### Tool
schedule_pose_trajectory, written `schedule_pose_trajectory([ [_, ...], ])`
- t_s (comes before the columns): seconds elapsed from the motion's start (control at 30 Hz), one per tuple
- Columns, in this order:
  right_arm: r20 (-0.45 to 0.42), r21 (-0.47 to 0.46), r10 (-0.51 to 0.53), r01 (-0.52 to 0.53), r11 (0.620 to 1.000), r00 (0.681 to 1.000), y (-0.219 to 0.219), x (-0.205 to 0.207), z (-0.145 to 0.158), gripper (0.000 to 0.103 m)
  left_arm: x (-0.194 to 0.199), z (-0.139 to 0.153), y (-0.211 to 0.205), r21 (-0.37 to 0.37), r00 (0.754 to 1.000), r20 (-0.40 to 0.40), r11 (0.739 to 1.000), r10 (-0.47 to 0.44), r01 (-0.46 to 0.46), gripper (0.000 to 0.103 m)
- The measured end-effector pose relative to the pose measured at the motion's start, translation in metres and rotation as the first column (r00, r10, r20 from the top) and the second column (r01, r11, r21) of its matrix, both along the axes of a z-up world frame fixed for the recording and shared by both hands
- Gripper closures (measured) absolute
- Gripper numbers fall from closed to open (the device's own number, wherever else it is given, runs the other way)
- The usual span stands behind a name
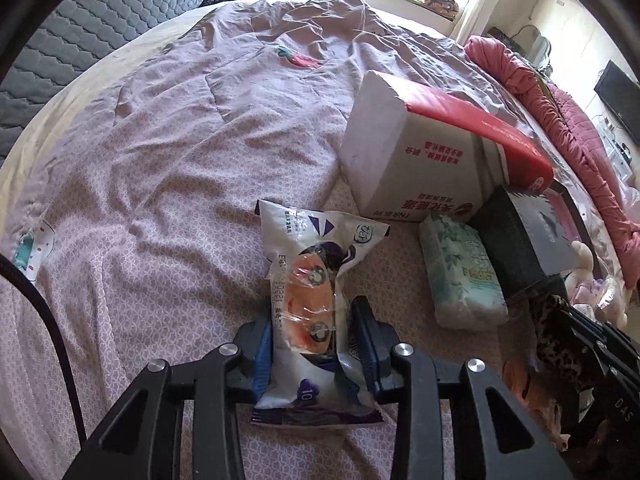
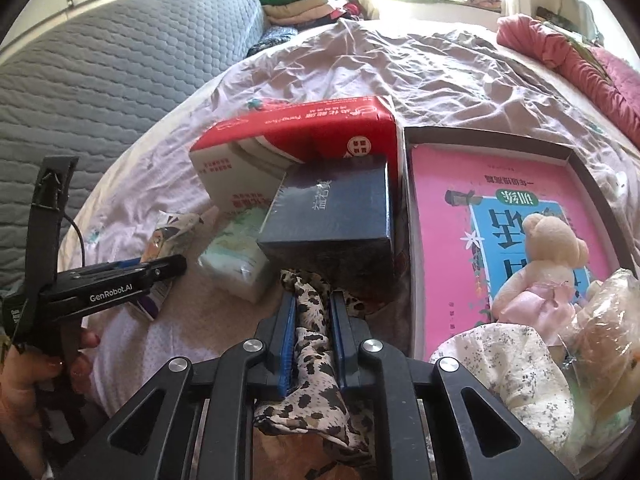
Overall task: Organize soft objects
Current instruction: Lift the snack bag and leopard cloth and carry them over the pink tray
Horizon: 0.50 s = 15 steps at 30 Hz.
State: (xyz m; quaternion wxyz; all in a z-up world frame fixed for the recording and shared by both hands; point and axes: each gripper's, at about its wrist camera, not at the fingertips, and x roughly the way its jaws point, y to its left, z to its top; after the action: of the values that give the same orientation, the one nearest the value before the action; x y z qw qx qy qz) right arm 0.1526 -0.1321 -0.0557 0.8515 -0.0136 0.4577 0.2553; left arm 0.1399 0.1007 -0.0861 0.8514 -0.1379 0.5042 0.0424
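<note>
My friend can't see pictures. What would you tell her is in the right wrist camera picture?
The right gripper is shut on a leopard-print cloth over a bed with a wrinkled pink cover. Just past it sit a dark blue box and a red-and-white pack; to the right, a teddy bear lies on a pink book in a tray.

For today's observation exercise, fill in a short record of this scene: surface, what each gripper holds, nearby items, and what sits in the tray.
Surface: bed with pale patterned quilt
Left gripper: shut on a plastic wipes packet
Right gripper: shut on a leopard-print cloth
Nearby items: red and white box, dark blue box, green-printed tissue pack
Tray contents: pink book, teddy bear
</note>
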Motion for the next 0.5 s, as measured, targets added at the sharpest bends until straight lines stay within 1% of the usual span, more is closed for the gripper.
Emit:
schedule_pose_trajectory([
  [0.17,0.008,0.017,0.01,-0.01,1.0,1.0,0.0,-0.004,0.005,0.086,-0.009,0.013,0.0,-0.014,0.999,0.034,1.0,0.001,0.0,0.069],
  [0.37,0.026,0.039,0.014,-0.015,0.999,1.0,0.0,-0.008,0.014,0.086,-0.02,0.042,-0.003,-0.014,0.995,0.099,1.0,0.0,0.001,0.069],
  [0.5,0.048,0.052,0.024,-0.026,0.998,0.999,0.002,-0.014,0.025,0.086,-0.025,0.056,-0.006,-0.057,0.992,0.124,0.998,-0.001,0.009,0.069],
])
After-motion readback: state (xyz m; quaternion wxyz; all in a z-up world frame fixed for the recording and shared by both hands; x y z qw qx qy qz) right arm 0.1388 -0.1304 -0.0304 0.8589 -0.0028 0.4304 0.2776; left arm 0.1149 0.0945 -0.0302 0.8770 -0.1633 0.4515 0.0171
